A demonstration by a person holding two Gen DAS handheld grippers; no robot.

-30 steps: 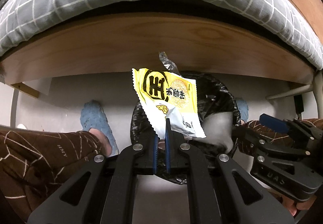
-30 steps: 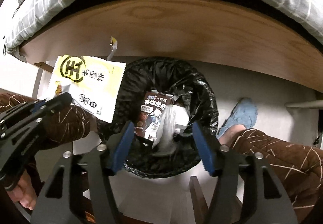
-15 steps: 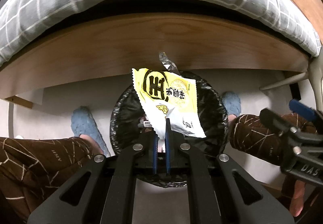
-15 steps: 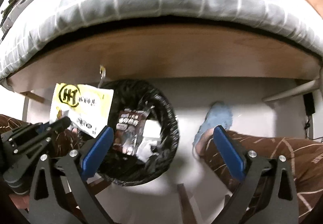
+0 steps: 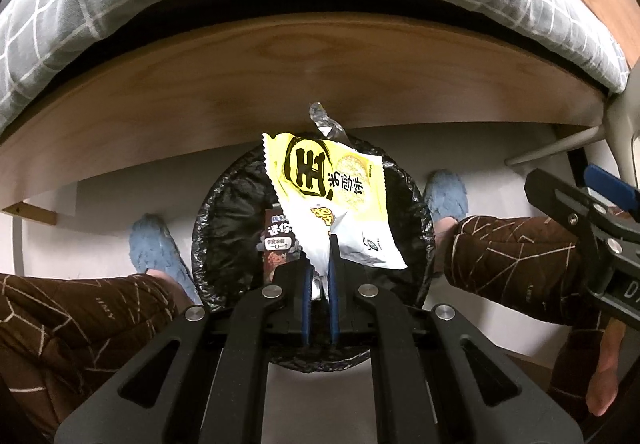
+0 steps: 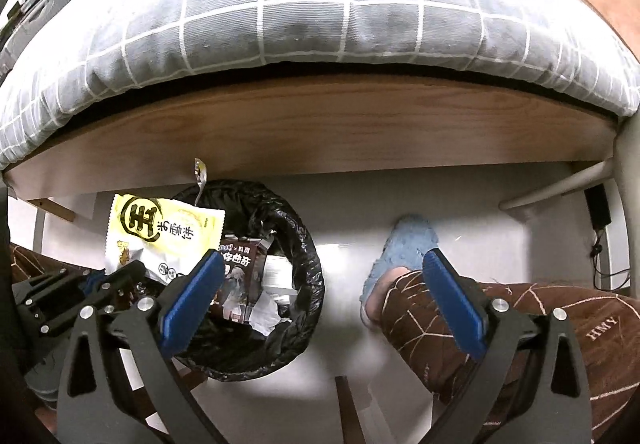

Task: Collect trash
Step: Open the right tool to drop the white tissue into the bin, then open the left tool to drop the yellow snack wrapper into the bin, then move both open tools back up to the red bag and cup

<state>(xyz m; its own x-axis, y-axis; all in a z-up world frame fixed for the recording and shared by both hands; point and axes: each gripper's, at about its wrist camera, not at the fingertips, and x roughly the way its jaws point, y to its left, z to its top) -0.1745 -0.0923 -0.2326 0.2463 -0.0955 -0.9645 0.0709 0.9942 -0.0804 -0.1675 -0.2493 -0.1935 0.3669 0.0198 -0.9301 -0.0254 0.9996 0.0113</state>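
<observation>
The left gripper (image 5: pixel 319 268) was clamped on the lower edge of a yellow wrapper (image 5: pixel 340 199), holding it upright over the black-lined bin (image 5: pixel 224 211). The right gripper (image 6: pixel 324 304) stood wide apart and empty, beside the bin. A brown packet (image 6: pixel 236 272) lay inside the bin.

Yellow wrapper (image 5: pixel 336 199) upright above black-lined bin (image 5: pixel 224 211)

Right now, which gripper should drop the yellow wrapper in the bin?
Left. The left gripper already pinches the yellow wrapper above the black-lined bin; the right gripper is open and empty.
</observation>
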